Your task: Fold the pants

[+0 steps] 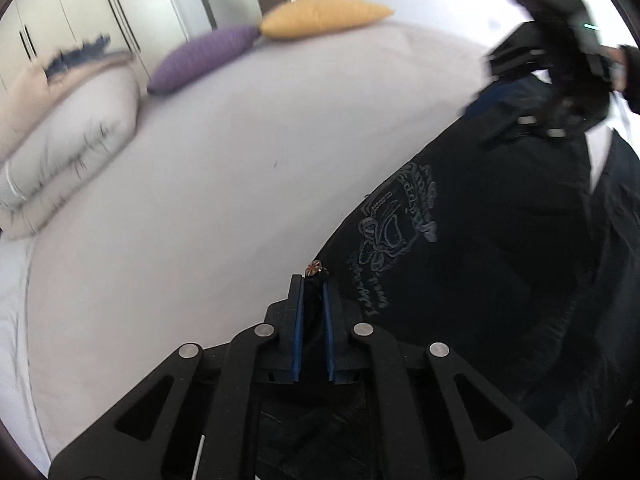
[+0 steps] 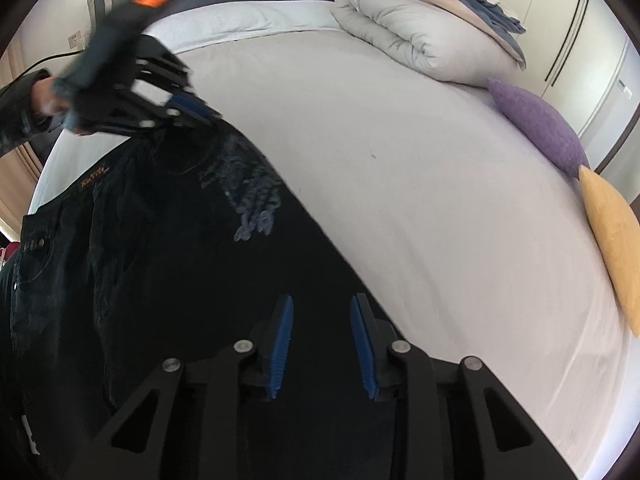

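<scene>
The dark cloth pants (image 2: 132, 264) look matt with pale stitching. The grey cloth bed sheet (image 2: 400, 200) is smooth. The purple cushion (image 2: 536, 128) looks fuzzy.

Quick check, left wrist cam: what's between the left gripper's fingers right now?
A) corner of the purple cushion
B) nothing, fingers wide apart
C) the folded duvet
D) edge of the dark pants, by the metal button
D: the left gripper has its blue-padded fingers nearly together on an edge of the dark pants, with the metal button just past the tips.
</scene>
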The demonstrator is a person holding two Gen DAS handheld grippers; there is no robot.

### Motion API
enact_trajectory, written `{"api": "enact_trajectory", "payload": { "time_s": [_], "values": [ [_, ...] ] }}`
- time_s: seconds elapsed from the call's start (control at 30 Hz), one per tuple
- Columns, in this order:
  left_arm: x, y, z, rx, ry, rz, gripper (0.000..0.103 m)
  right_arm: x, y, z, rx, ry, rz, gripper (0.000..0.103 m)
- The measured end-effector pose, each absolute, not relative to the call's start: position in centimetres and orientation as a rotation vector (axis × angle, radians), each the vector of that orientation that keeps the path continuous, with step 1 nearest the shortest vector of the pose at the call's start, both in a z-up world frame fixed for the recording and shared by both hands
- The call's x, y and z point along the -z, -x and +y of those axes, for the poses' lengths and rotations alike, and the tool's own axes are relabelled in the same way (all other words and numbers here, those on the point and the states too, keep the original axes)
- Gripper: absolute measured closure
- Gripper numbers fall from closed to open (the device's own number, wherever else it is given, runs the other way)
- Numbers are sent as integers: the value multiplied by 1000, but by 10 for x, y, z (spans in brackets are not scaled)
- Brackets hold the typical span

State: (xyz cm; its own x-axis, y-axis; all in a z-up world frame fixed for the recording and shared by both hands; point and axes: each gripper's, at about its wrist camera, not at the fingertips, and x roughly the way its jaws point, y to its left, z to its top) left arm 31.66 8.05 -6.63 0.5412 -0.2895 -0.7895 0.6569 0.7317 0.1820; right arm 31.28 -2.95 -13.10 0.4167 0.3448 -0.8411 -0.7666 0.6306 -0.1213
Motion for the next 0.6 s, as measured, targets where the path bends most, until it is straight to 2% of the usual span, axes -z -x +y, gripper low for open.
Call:
{"api": "enact_trajectory", "payload": {
  "time_s": [0.5, 0.6],
  "values": [
    [55, -263, 88, 580, -463, 739, 97, 139, -336, 21, -791, 589, 917, 71],
    [56, -266, 91, 579, -451, 739, 97, 136, -329, 27, -808, 621, 931, 86]
  ]
}}
